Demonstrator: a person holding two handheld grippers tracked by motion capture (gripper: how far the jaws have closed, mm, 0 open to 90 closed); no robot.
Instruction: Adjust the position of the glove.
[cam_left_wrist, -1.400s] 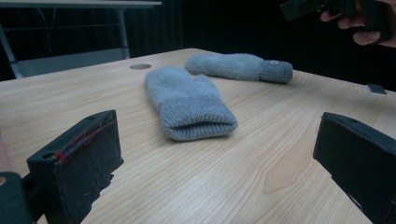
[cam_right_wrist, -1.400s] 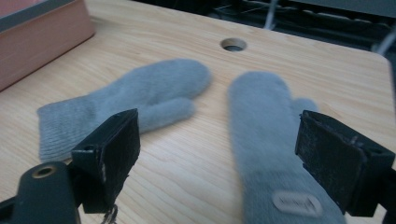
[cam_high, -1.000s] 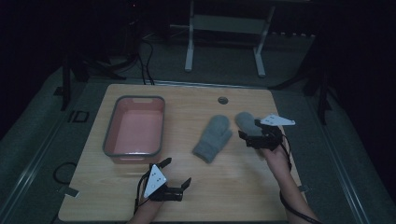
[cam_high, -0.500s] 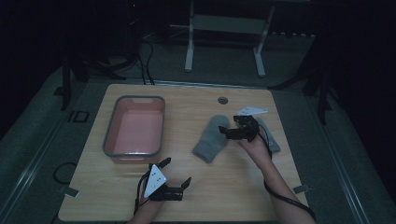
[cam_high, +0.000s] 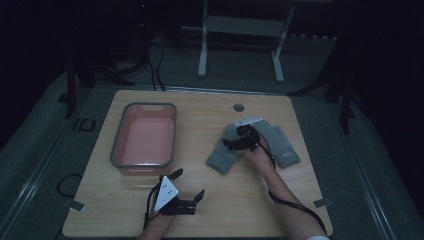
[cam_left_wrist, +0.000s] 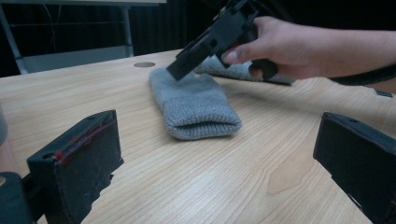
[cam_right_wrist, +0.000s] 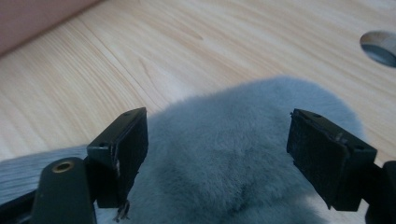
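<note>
Lying on pale wood table (cam_high: 250, 195) | mittens (cam_high: 225, 157) | dark room

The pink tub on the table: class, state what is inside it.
The pink tub shows a bare pink floor in the high view, with nothing lying in it. Its near wall hides a thin strip of that floor.

floor marking (cam_high: 82, 124) beside table, possibly "ID"
</note>
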